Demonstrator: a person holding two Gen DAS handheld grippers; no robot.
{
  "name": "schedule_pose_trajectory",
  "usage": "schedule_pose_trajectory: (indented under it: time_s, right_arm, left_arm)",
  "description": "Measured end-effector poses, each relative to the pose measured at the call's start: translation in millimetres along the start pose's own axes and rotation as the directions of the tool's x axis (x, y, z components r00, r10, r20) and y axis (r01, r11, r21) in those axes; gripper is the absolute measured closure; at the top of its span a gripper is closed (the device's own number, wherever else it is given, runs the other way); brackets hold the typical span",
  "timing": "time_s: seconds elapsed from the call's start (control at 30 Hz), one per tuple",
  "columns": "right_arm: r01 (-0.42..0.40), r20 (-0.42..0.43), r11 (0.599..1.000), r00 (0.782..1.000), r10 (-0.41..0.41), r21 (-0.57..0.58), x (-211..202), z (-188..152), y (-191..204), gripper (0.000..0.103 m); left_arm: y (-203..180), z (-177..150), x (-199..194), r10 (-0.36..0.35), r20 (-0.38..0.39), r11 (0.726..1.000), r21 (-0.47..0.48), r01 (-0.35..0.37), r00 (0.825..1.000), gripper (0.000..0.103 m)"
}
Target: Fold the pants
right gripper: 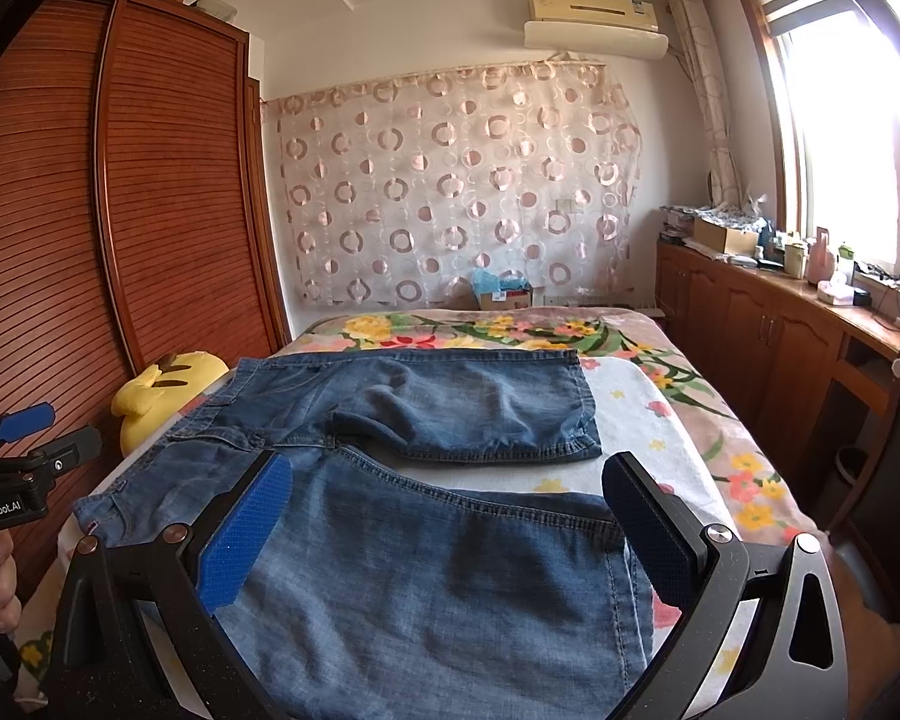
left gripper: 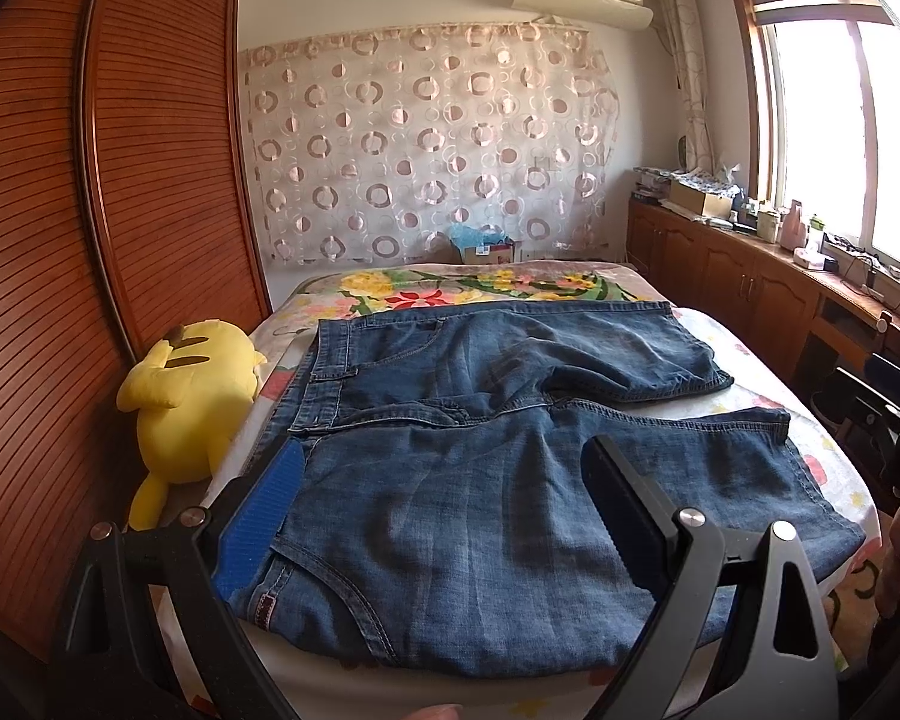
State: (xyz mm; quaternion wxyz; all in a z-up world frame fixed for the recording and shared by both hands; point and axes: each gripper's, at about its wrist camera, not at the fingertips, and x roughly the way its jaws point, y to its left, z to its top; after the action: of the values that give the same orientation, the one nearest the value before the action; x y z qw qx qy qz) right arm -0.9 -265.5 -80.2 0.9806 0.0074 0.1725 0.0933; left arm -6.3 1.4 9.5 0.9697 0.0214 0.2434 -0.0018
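Blue denim shorts (left gripper: 480,450) lie spread flat on the bed, waistband to the left, two legs to the right; they also show in the right wrist view (right gripper: 426,552). My left gripper (left gripper: 444,504) is open above the near waist and hip part, its blue-padded left finger (left gripper: 264,528) over the waistband edge. My right gripper (right gripper: 450,528) is open above the near leg, its right finger (right gripper: 648,534) near the hem. Neither holds anything. The left gripper also shows at the left edge of the right wrist view (right gripper: 18,456).
The bed (right gripper: 660,420) has a floral cover. A yellow plush toy (left gripper: 186,396) lies at the bed's left edge against a wooden wardrobe (left gripper: 90,240). A wooden cabinet (right gripper: 780,324) with clutter runs along the right under the window. A box (right gripper: 504,294) sits beyond the bed.
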Motion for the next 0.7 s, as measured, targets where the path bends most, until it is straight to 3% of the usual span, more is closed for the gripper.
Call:
schedule_pose_trajectory:
  time_s: [0.5, 0.7]
  right_arm:
    - [-0.003, -0.002, 1.0, 1.0, 0.003, 0.004, 2, -1, 0, 0.0]
    - [0.01, -0.011, 1.0, 1.0, -0.01, 0.012, 4, -3, -6, 0.0]
  left_arm:
    - [-2, -4, 4, -0.005, -0.008, 1.0, -0.001, 0.005, 1.0, 0.009]
    - [-1, -21, 26, -0.021, -0.067, 1.0, -0.009, 0.021, 0.997, 0.009]
